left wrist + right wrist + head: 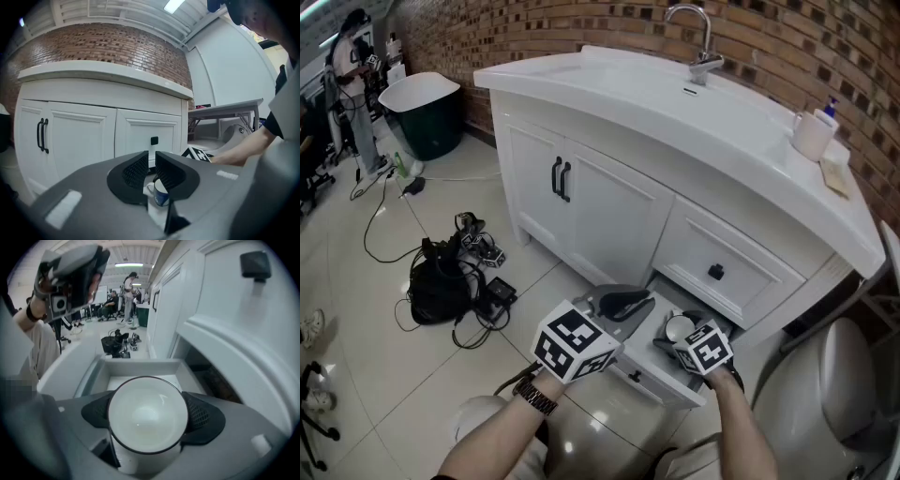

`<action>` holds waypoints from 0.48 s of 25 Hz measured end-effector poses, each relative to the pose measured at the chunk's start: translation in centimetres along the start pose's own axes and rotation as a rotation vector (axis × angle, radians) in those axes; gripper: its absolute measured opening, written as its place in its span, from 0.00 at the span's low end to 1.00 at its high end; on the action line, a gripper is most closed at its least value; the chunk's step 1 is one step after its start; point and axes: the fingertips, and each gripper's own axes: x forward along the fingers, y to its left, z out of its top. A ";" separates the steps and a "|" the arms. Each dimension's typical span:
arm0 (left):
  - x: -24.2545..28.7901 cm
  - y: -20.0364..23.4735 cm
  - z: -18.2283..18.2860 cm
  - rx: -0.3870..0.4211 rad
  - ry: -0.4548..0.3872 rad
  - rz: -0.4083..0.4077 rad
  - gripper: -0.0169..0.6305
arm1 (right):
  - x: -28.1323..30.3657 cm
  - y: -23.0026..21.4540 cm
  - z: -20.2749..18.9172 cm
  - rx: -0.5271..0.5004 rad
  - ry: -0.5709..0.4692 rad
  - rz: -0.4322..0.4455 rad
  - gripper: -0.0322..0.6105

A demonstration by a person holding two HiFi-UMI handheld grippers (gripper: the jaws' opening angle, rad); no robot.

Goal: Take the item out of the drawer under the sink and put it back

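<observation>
In the right gripper view a white cup (pixel 147 420) with a dark rim sits between the pads of my right gripper (pixel 148 412), which are shut on its sides. Below it lies the open white drawer (pixel 140 367). In the head view the cup (pixel 679 327) hangs over the pulled-out bottom drawer (pixel 661 382), held by the right gripper (pixel 677 336). My left gripper (pixel 623 303) hovers just left of it over the drawer's left end, jaws shut and empty. Past the left gripper (pixel 151 169) in its own view, the cup (pixel 160 193) shows blue and white.
Above the open drawer is a shut drawer with a black knob (pixel 716 272). Two cabinet doors with black handles (pixel 561 180) stand to the left, and the faucet (pixel 698 42) on top. A toilet (pixel 834 394) is at the right. Cables and a black bag (pixel 441 281) lie on the floor.
</observation>
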 end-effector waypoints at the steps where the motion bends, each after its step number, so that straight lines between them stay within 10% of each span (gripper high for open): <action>1: -0.1 0.1 0.1 -0.003 -0.005 0.001 0.12 | -1.6 -0.1 1.3 0.021 -0.079 -0.010 0.70; 7: -0.1 -0.1 0.3 -0.005 -0.025 -0.009 0.12 | -13.2 0.0 7.1 0.051 -0.535 -0.118 0.70; 12: 1.0 -0.8 -0.2 0.058 -0.010 -0.033 0.12 | -18.5 0.4 7.4 -0.003 -0.647 -0.196 0.70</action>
